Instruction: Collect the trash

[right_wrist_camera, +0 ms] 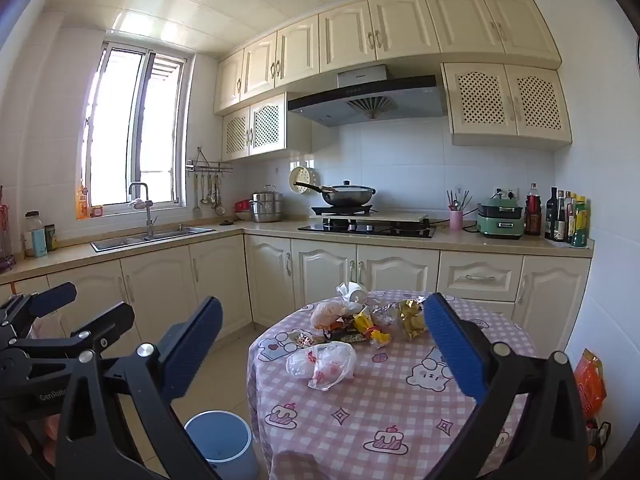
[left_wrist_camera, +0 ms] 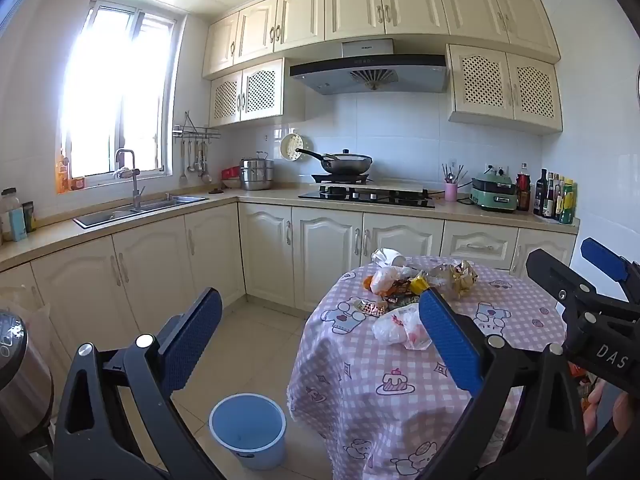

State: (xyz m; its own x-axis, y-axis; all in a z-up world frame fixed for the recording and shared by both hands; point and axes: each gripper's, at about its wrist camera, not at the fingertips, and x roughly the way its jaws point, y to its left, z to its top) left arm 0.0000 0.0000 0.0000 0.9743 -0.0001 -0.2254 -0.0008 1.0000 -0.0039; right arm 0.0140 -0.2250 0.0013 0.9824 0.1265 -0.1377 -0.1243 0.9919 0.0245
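I hold my left gripper (left_wrist_camera: 320,320) and my right gripper (right_wrist_camera: 322,328) spread wide, grasping nothing, touching nothing. The trash pile (right_wrist_camera: 360,324) sits on the round table (right_wrist_camera: 400,420) at twelve o'clock, a white plastic bag (right_wrist_camera: 322,364) nearest me. The blue bin (left_wrist_camera: 248,430) stands on the floor at seven o'clock, its base cut off in the right view.

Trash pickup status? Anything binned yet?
Done: nothing visible; the blue bin looks empty. In hand: nothing; left gripper and right gripper are open and empty. Left: the wrapper pile and white plastic bag on the table.
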